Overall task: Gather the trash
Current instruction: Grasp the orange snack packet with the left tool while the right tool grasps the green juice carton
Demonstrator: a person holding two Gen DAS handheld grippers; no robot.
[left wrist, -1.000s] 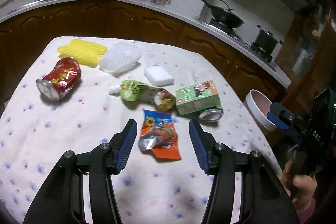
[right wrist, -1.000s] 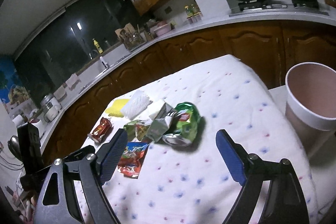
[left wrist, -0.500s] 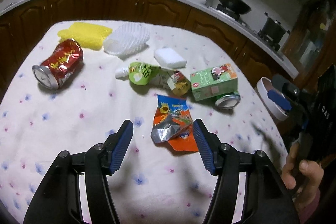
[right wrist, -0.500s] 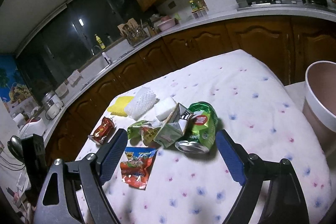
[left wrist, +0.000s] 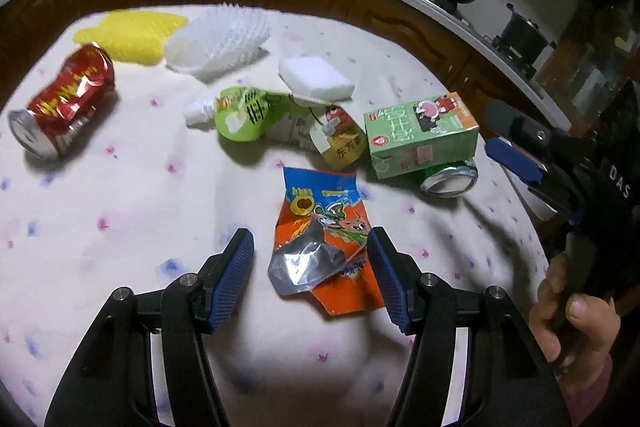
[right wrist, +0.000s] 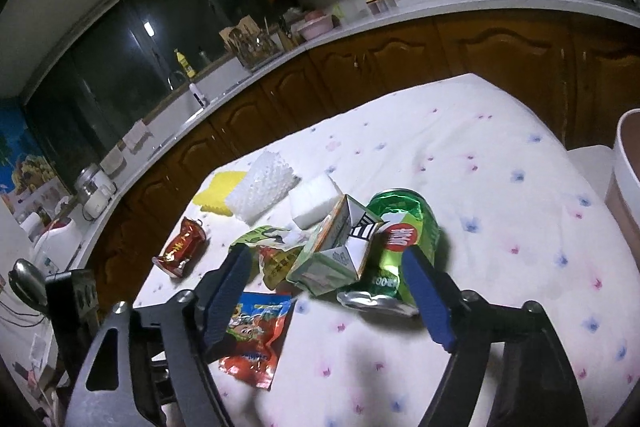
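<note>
Left gripper point(left wrist: 310, 259) open, straddling wrapper point(left wrist: 324, 243) near worktop point(left wrist: 120, 187) front edge; close on its crumpled middle. Right gripper point(right wrist: 328, 291) open around carton point(right wrist: 332, 251) and can point(right wrist: 396, 247); pick one.

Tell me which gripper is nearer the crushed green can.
Right. The right gripper has its open jaws around the crushed green can and carton. The left gripper straddles the orange snack wrapper, farther away.
</note>
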